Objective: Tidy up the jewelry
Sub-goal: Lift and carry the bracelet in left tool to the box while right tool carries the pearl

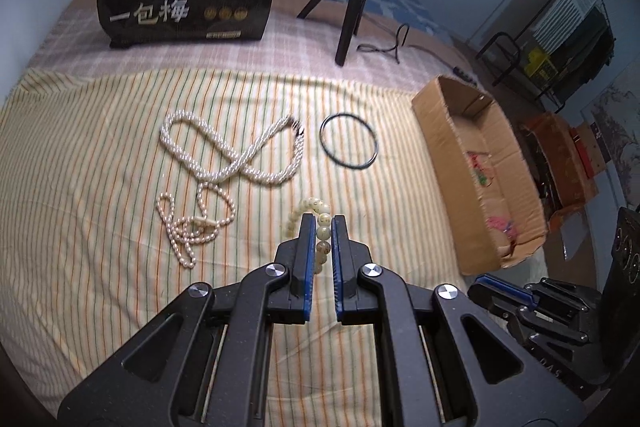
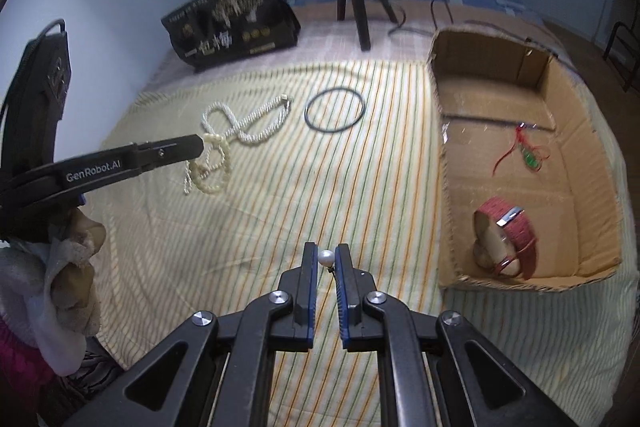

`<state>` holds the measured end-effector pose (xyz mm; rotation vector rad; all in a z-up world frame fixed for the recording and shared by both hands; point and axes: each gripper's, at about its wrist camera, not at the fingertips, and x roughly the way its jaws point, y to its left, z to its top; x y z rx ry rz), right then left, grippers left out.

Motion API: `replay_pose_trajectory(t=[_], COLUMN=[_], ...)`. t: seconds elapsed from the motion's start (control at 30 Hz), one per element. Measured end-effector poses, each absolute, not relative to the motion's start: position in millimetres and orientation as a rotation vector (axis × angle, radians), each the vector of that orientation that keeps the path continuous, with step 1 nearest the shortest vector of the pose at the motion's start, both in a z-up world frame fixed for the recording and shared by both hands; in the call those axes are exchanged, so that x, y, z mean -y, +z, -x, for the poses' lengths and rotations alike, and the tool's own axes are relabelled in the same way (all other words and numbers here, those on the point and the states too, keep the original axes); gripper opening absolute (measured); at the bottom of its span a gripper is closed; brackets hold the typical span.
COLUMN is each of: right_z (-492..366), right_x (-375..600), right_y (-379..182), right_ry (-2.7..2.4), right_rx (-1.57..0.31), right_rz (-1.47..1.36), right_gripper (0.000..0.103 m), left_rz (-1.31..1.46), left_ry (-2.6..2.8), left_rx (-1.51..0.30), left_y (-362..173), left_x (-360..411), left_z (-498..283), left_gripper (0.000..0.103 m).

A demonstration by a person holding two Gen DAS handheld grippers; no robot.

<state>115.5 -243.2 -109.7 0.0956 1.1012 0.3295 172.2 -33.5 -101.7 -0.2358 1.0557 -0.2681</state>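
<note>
Left gripper (image 1: 323, 223) is clamping the pale jade-coloured round-bead bracelet (image 1: 322, 229); right gripper (image 2: 325, 259) is pinching a small white pearl earring (image 2: 325, 258) beside the open brown cardboard box (image 2: 448, 187).

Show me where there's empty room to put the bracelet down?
Inside the cardboard box, the far half is bare, between the back wall and the red-corded green charm. The near corner is crowded by the red watch. On the striped cloth, there's bare room between the black ring and the box, and in front of the right tongs.
</note>
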Motion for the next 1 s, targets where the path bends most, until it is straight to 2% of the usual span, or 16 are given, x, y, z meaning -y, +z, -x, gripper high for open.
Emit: replay_pose_trajectory(t=[0.5, 1.0], right_z=[-116.9, -122.3], right_x=[323.9, 382.8], right_y=[-68.9, -76.1], right_ry=[0.204, 0.111], right_rx=[-0.986, -0.986], right_rz=[-0.176, -0.207], right_gripper=[0.006, 0.006], left_rz=[0.223, 0.139], left_ry=[-0.361, -0.494], left_rx=[-0.961, -0.917], left_y=[-64.6, -52.0], left_x=[78.0, 171.1], left_z=[-178.1, -199.2], left_gripper=[0.005, 0.005])
